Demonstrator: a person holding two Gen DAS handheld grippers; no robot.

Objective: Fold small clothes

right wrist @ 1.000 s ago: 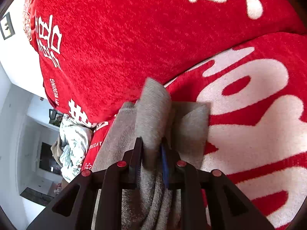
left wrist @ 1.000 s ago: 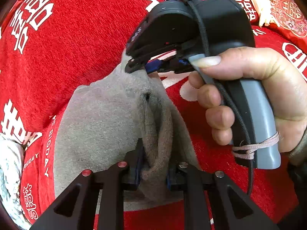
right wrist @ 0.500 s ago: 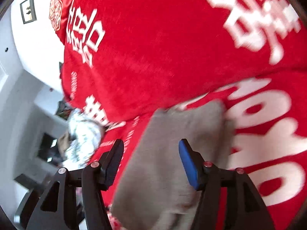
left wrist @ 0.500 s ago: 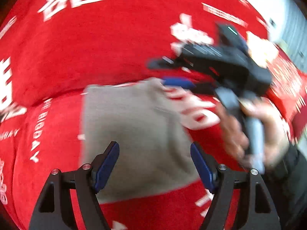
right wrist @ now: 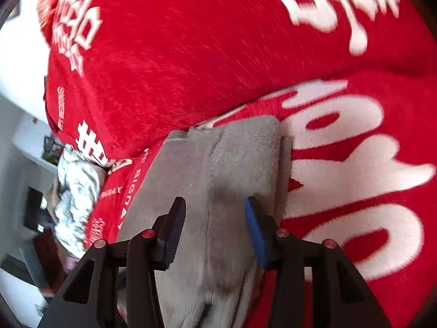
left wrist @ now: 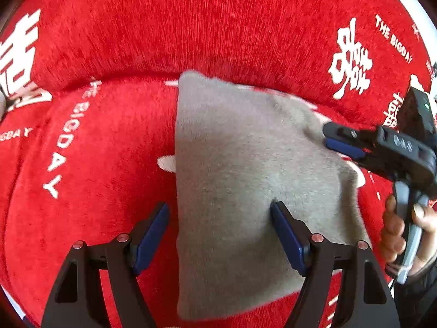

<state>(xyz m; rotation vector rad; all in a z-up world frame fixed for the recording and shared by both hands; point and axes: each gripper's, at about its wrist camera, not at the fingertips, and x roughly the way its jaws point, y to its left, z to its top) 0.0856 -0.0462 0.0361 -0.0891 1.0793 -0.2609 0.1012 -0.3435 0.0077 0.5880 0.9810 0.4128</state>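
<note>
A small grey fleece garment (left wrist: 245,180) lies folded flat on the red sofa cover (left wrist: 191,27). My left gripper (left wrist: 220,218) is open and empty, its blue-padded fingers hanging just above the garment's near left part. My right gripper shows in the left wrist view (left wrist: 347,142) at the garment's right edge, held by a hand. In the right wrist view the right gripper (right wrist: 214,213) is open and empty above the grey garment (right wrist: 226,169), which has a folded edge on its right side.
The red cover with white lettering (right wrist: 341,164) spreads over the seat and backrest. A crumpled white patterned cloth (right wrist: 73,191) lies at the sofa's left end, with room furniture beyond it.
Both grippers let go of the grey garment and opened. They pulled back, and the garment now lies flat on the seat.
</note>
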